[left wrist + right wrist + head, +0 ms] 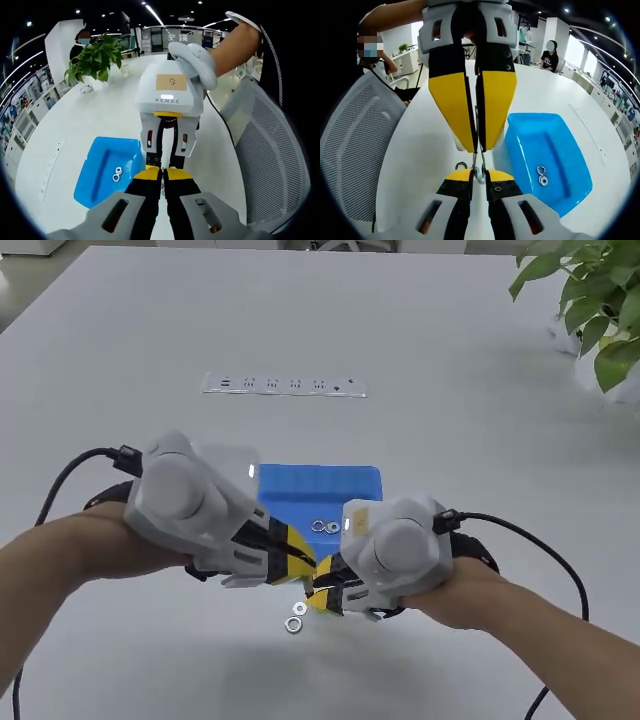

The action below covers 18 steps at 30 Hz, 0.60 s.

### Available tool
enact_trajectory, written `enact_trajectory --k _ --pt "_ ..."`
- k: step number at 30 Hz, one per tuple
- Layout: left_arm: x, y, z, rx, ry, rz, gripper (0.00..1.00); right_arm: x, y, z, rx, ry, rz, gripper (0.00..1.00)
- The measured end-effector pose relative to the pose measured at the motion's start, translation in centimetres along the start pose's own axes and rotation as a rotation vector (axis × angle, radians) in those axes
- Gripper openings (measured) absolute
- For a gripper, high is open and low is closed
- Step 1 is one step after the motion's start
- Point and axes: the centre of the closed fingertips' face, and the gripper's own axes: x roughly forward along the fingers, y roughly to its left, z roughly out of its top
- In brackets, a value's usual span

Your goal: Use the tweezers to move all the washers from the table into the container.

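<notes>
- Step in hand (a judgement): mid-transfer. Two small silver metal washers [325,528] already lie in the shallow blue plastic container [300,485], and two more bare washers [296,618] lie on the white bench [450,390], just in front of the container and below the tools.
- The left tongs [476,145] are clenched, yellow tips together, on the thin steel tweezers [476,159], whose legs run down towards the bench washers.
- The right tongs [478,175] face them nose to nose with only a slit between the tips. The tweezer ends sit in that slit, but I cannot tell whether they are pinched.
- The next move calls for setting the tweezer points astride one bench washer, squeezing gently (the rings are flat and may skid), then lifting and carrying it over the container's near wall.
- Writing: "XENSE" reads on the right tool's white housing in the left gripper view. The tan sticker above it is illegible, as are the markings on the white power strip [285,386].
</notes>
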Motion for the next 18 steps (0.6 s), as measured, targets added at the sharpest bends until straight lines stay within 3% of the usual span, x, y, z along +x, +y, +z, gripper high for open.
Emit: enact_trajectory --k 18 --pt "0.21 -0.02 -0.2 -0.003 0.008 0.003 0.06 0.19 0.05 -0.26 -0.001 0.004 0.001 0.12"
